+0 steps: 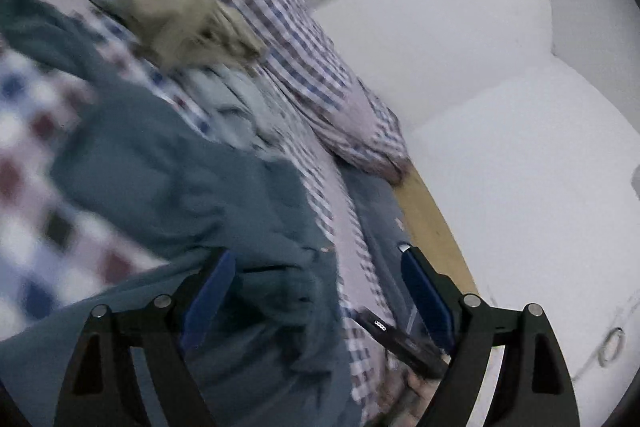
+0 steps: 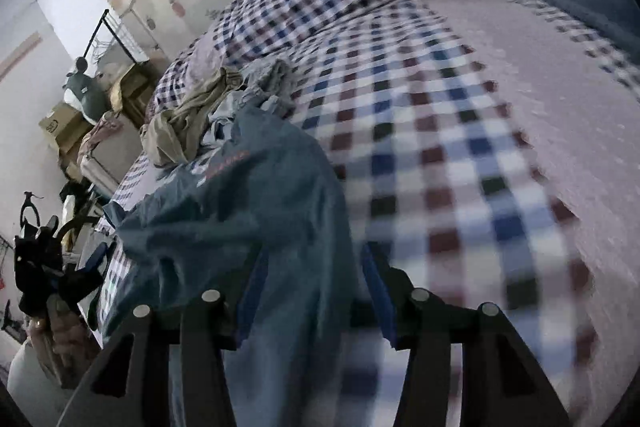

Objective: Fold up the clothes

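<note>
A teal garment [image 1: 180, 179] lies crumpled on the checked bedsheet [image 1: 36, 163]. My left gripper [image 1: 318, 287] hovers over its edge, open wide, with cloth below the pads and nothing clamped. In the right wrist view the same teal garment [image 2: 240, 203], with faint orange lettering, runs between the fingers of my right gripper [image 2: 316, 291]. Its jaws stand partly apart, the cloth filling the gap. The left gripper [image 2: 80, 267] shows at the garment's far left edge, held by a hand [image 2: 60, 339].
A beige garment [image 2: 180, 123] and a light blue one [image 2: 228, 107] are piled beyond the teal one. A checked quilt [image 2: 304, 11] lies along the head of the bed. The wooden bed rail [image 1: 428, 223], a white wall [image 1: 520, 147] and a dark flat object [image 1: 400, 339] border the left side. Boxes and clutter [image 2: 72, 123] stand past the bed.
</note>
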A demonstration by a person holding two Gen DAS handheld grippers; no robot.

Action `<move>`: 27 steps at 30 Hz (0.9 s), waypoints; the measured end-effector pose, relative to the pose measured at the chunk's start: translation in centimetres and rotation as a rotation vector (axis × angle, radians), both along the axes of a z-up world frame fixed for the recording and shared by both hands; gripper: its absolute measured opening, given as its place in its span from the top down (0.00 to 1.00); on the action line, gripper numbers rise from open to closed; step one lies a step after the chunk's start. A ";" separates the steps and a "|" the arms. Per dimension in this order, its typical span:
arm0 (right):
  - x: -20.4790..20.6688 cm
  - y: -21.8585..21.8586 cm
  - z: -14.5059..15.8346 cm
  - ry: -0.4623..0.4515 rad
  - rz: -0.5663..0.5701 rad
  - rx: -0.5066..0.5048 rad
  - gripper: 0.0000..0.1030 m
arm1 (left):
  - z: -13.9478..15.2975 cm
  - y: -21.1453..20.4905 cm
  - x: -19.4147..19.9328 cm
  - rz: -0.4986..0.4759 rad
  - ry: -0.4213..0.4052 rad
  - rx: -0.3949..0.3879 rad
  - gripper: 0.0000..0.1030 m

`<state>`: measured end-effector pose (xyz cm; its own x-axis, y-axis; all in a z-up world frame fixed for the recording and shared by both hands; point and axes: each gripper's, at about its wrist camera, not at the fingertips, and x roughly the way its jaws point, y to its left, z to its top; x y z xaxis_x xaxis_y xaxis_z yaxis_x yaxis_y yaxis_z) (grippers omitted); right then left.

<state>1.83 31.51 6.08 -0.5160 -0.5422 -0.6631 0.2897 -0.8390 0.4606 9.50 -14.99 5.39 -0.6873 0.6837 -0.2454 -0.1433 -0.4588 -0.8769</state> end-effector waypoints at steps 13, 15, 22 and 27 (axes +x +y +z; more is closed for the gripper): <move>8.9 -18.3 1.4 0.499 0.568 0.512 0.89 | 0.0 3.3 -5.6 -0.194 -0.039 -0.019 0.14; 12.7 -21.6 -0.4 0.612 0.694 0.689 0.89 | 0.2 3.2 -5.5 -0.194 -0.039 -0.072 0.14; 16.8 -24.9 -3.8 0.798 0.759 0.988 0.87 | 0.3 5.6 -5.8 -0.227 -0.053 -0.230 0.15; 16.7 -25.5 -4.2 0.810 0.746 1.025 0.86 | -1.0 7.3 -5.9 -0.233 -0.091 -0.361 0.46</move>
<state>18.48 5.98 1.84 -0.7408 -0.3290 -0.5856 0.6652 -0.2386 -0.7075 3.56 -7.66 4.44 -0.4896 0.6772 -0.5493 -0.2087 -0.7026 -0.6803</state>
